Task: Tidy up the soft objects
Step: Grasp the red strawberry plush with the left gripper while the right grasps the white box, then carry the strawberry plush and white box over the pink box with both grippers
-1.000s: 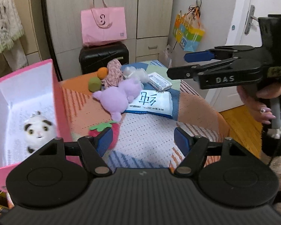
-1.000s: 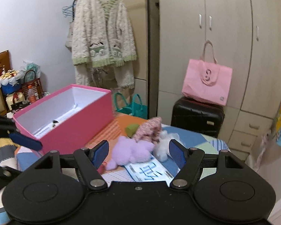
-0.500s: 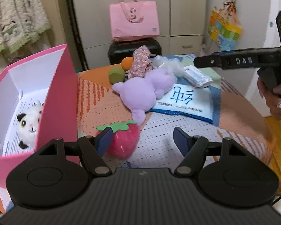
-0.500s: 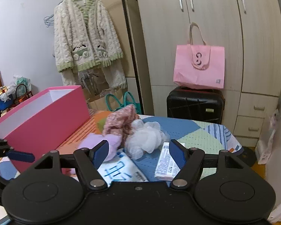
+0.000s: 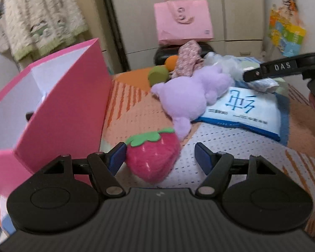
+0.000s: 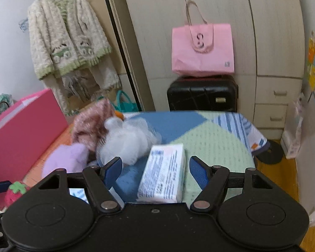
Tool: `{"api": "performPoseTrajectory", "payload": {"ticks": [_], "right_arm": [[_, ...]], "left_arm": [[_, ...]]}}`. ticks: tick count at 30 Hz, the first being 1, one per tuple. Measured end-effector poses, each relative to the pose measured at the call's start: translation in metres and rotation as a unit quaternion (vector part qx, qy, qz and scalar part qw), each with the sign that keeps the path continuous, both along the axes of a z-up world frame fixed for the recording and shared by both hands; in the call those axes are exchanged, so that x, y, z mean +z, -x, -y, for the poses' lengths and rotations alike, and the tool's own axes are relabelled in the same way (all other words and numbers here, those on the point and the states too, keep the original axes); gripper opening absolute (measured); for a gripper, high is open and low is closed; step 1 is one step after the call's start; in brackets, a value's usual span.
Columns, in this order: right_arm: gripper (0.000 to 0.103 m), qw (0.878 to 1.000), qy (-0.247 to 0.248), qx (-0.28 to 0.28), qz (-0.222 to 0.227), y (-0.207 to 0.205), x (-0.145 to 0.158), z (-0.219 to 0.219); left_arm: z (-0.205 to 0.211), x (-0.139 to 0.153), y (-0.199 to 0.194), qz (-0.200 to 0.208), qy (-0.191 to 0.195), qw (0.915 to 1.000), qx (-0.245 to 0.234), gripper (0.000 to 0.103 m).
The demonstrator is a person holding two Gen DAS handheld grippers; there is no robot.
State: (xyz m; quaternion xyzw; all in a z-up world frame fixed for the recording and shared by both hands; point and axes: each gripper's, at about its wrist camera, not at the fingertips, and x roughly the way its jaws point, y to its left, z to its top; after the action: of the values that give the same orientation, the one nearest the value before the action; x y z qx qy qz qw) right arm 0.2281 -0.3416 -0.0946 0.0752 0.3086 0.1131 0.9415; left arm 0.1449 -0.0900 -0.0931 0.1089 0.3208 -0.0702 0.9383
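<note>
Though blurred, "DAS" on right gripper (image 5: 283, 68)

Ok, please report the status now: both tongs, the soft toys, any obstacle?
Left tongs open around strawberry plush. Right tongs open over tissue pack. Pink box close left; nothing blocking.

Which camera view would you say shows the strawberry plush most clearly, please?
The left wrist view: the strawberry plush lies whole and close between the open left gripper fingers, green leaf cap visible. The right wrist view shows only a small part at its lower left edge.
</note>
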Motion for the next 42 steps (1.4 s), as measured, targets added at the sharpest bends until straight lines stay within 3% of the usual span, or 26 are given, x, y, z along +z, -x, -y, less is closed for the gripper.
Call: {"api": "performPoseTrajectory", "payload": {"ticks": [3,7,10,19,21,24,30,42], "right_arm": [[0.073,1.0,0.012,-0.005,-0.01,-0.005,-0.007,-0.002],[0.052,1.0,0.021,-0.006,-0.015,-0.007,-0.008,-0.004],[0.047,0.999,0.037,-0.01,-0.015,-0.005,-0.008,-0.003],[0.049,0.997,0.068,-0.001,-0.021,-0.005,-0.009,-0.004],[0.049,0.997,0.074,-0.002,-0.018,-0.005,-0.01,-0.007],[0.046,0.997,0.074,-0.003,-0.015,-0.005,-0.01,-0.007],[0.045,0.998,0.063,-0.016,-0.015,0.0,-0.008,-0.003],[0.045,0.998,0.041,-0.036,-0.013,0.029,-0.002,0.01]], "left_arm": [[0.002,-0.006,0.001,0.012,-0.011,0.9998,0.011,0.07],[-0.001,-0.006,-0.004,0.008,0.0,0.9996,0.027,0.071],[-0.004,-0.007,-0.008,-0.003,0.011,0.9994,0.032,0.071],[-0.011,-0.01,-0.015,-0.023,0.064,0.9973,0.028,0.063],[-0.011,-0.009,-0.015,-0.019,0.063,0.9973,0.032,0.055],[-0.009,-0.01,-0.015,-0.015,0.059,0.9978,0.028,0.052],[-0.006,-0.009,-0.011,-0.008,0.048,0.9986,0.021,0.05],[-0.012,0.0,-0.001,-0.011,0.069,0.9974,0.018,0.05]]}}
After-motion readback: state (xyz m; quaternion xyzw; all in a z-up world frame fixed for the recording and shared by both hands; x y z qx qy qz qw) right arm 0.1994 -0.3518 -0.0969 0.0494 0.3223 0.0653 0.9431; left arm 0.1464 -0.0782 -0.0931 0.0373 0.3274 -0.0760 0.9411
